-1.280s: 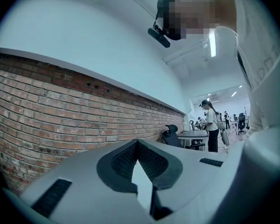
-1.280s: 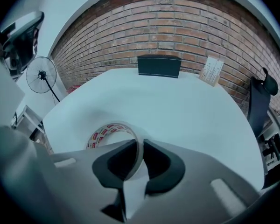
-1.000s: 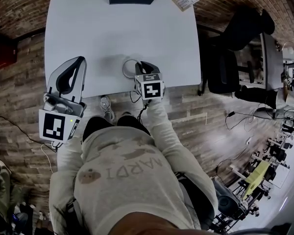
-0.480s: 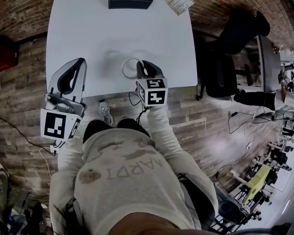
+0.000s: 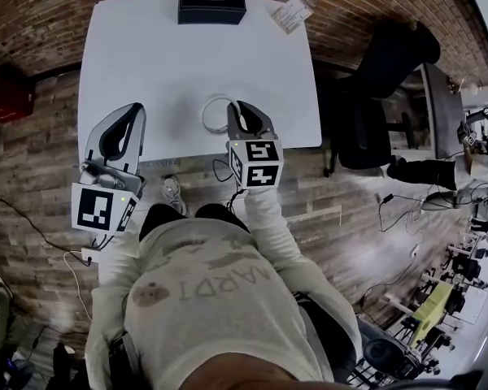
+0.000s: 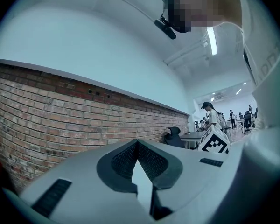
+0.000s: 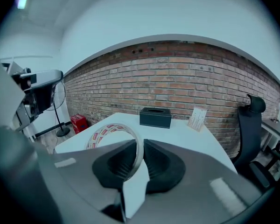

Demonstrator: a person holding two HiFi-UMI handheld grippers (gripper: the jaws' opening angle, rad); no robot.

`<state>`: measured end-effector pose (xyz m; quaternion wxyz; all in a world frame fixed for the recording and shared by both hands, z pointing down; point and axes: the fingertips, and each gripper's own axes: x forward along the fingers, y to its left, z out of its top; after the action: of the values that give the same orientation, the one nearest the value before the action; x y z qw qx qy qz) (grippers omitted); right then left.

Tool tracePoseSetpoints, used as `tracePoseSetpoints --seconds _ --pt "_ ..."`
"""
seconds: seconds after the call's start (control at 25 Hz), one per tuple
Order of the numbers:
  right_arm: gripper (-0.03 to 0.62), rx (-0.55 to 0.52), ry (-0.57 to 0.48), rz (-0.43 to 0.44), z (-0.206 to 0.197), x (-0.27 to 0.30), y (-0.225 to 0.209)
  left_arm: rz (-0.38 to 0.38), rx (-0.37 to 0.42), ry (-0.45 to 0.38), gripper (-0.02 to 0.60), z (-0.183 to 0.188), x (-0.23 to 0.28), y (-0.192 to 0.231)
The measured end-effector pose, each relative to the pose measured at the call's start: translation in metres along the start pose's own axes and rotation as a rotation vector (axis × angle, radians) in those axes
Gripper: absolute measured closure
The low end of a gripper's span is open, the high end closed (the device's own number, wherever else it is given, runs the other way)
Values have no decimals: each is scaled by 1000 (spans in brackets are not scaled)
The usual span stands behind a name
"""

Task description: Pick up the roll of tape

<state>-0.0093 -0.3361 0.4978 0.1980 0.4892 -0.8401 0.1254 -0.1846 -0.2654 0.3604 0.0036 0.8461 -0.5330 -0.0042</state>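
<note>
Roll of tape (image 7: pixel 100 135) — its rim clamped between the right gripper (image 7: pixel 140 143) jaws.

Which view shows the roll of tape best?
The right gripper view: the roll of tape stands close up, its wall pinched between the jaws of the right hand-held gripper, red print visible. In the head view it is a small white ring at that gripper's tip. The left gripper view misses it.
</note>
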Motion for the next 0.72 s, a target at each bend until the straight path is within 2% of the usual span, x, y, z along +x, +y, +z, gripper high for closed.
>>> tracePoseSetpoints --seconds 0.72 --pt "537 -4 -253 15 65 -84 -6 39 1 -38 580 21 -14 -38"
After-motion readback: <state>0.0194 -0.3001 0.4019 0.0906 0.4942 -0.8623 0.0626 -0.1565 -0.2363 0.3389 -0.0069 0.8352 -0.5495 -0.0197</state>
